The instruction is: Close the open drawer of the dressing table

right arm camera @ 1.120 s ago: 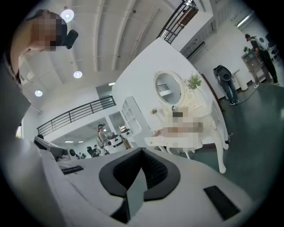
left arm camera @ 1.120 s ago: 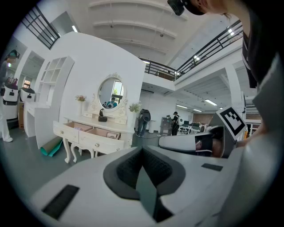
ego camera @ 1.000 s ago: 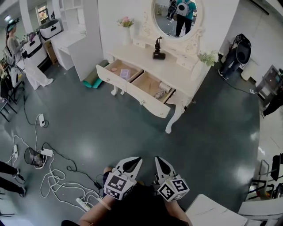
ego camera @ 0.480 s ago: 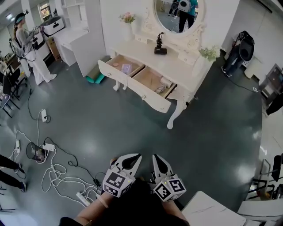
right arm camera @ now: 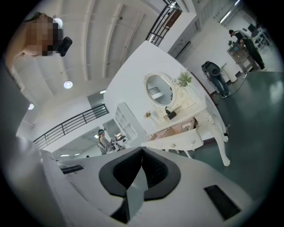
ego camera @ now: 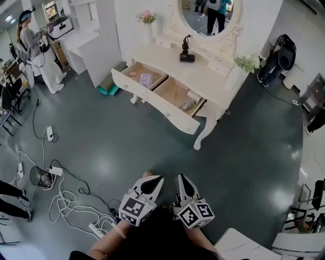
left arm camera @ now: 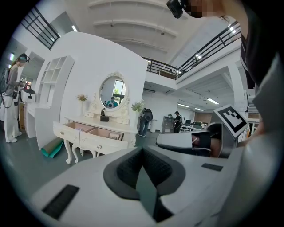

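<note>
The white dressing table (ego camera: 203, 76) stands against the far wall under an oval mirror (ego camera: 208, 12). Two of its drawers are pulled out: the left drawer (ego camera: 137, 78) and the right drawer (ego camera: 177, 104), each with small items inside. My left gripper (ego camera: 154, 180) and right gripper (ego camera: 182, 179) are held side by side low at the front, far from the table, both shut with nothing in them. The left gripper view shows shut jaws and the table (left arm camera: 95, 133) in the distance. In the right gripper view the table (right arm camera: 177, 133) also lies far off.
Dark green floor lies between me and the table. Cables (ego camera: 63, 205) and a small bin (ego camera: 38, 179) lie at the left. A person (ego camera: 33, 48) stands far left by a white shelf unit (ego camera: 96, 40). A green mat (ego camera: 108, 90) lies beside the table. A white tabletop corner (ego camera: 244, 246) shows bottom right.
The head view has shifted slightly and the table sits a little more to the right. Both grippers stay shut, close together. The drawers remain open.
</note>
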Motion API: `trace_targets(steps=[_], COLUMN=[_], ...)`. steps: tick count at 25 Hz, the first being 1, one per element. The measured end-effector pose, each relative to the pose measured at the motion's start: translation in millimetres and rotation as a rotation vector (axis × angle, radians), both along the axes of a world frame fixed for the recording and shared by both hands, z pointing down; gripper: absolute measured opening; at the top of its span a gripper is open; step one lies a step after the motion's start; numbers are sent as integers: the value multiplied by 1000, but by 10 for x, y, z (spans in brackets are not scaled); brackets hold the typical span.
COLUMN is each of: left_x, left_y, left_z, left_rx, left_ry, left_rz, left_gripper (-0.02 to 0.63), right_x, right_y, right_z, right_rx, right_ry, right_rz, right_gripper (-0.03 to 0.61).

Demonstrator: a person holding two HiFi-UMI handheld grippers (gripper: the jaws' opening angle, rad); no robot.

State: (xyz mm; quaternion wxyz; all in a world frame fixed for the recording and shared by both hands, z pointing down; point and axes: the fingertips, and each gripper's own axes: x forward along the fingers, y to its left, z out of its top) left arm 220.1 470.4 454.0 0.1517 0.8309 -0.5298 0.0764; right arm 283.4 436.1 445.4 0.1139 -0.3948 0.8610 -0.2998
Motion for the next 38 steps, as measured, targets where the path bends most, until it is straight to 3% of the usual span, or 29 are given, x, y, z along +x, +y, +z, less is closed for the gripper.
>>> trace_targets(steps=[6,12,18,30,38], left_x=[-344,-569,-711,-1094,-1357], left_y=[-448,-876,-1241,-1863,-2268], left_z=[-46,-74,-106,-208,-192], left_rx=[14,15,8,-3,-3], left_ry=[19,35,50,51,47], left_rz=[-56,-65,-52,-21,47], left_gripper=[20,20,20,20,20], right_x=[-151,-497,-664,-957,-1161], right_y=[-466,-793,-1120,-1756,-2167], right_z=[53,7,29,16,77], right_rx=[-53,-37,-47,-62,-75], right_ry=[6,69,132,163,175], right_rz=[11,-70,-78,-26,62], right_gripper=[25,25,25,25,25])
